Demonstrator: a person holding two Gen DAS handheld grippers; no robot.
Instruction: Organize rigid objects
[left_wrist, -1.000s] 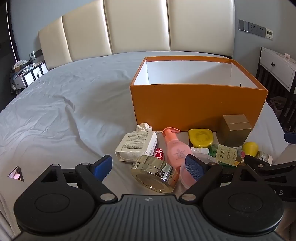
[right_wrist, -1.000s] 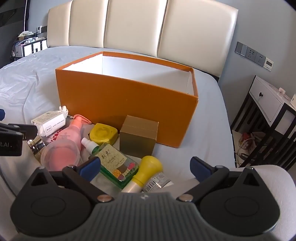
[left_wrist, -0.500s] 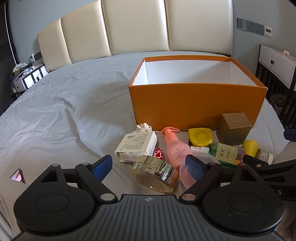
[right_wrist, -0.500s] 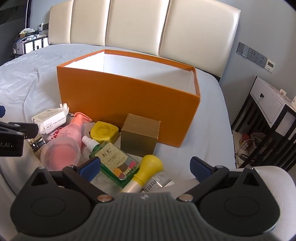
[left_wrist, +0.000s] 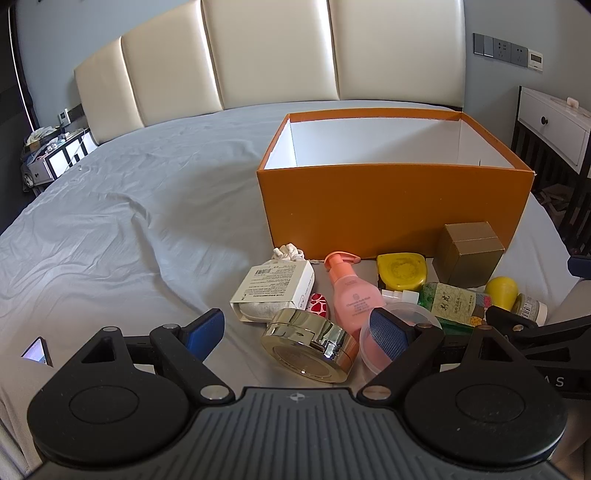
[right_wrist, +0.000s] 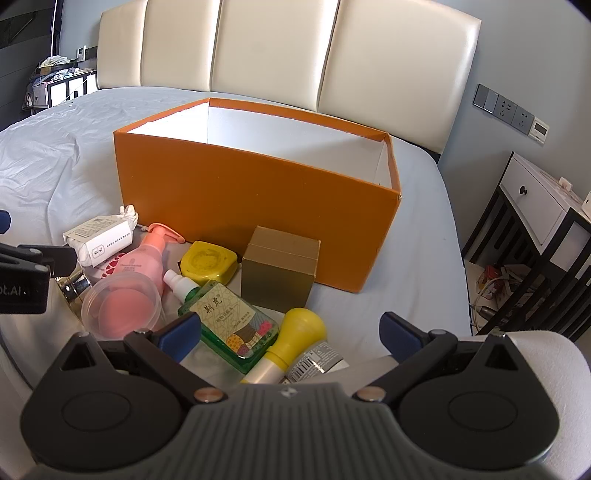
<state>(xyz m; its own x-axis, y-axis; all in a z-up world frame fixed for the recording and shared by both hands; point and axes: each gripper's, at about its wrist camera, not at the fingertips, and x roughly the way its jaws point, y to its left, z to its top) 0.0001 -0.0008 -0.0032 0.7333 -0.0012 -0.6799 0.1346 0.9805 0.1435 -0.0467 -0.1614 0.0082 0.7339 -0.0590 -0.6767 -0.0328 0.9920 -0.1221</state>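
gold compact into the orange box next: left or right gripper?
Left. The gold compact lies right between the open left gripper fingers. The right gripper, also open, sits over the green bottle, with the compact off to its side.

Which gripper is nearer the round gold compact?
Left. The round gold compact lies just ahead between the open left gripper jaws; the right gripper is off to its right, over the green bottle.

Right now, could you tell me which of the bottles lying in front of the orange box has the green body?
The flat green bottle with the white cap and patterned label; the pump bottle beside it is pink, and the third bottle has a yellow cap.
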